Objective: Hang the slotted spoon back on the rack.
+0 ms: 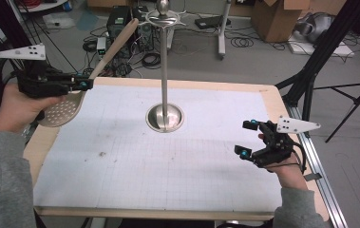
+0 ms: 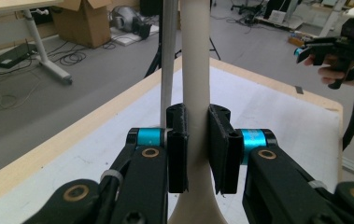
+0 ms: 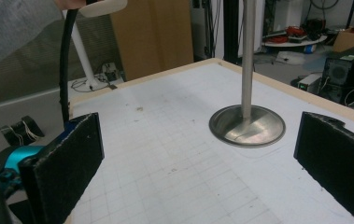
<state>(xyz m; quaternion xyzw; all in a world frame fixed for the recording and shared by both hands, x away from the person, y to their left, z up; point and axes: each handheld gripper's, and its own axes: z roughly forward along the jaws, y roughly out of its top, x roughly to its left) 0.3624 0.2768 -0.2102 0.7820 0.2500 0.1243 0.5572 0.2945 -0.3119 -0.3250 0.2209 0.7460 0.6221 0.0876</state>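
The left gripper [image 1: 88,84] fingers squeeze the slotted spoon [image 1: 63,110] handle, not yet hung on the metal stand [image 1: 164,61]; the right gripper [image 1: 246,138] fingers wait wide apart.

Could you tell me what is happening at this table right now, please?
A person holds a claw in each hand. The left claw is shut on the pale handle of a slotted spoon, held up over the table's left edge with the handle slanting towards the top of the metal stand. The stand rises from its round base in the middle of the table. The right claw is open over the right side, holding nothing.
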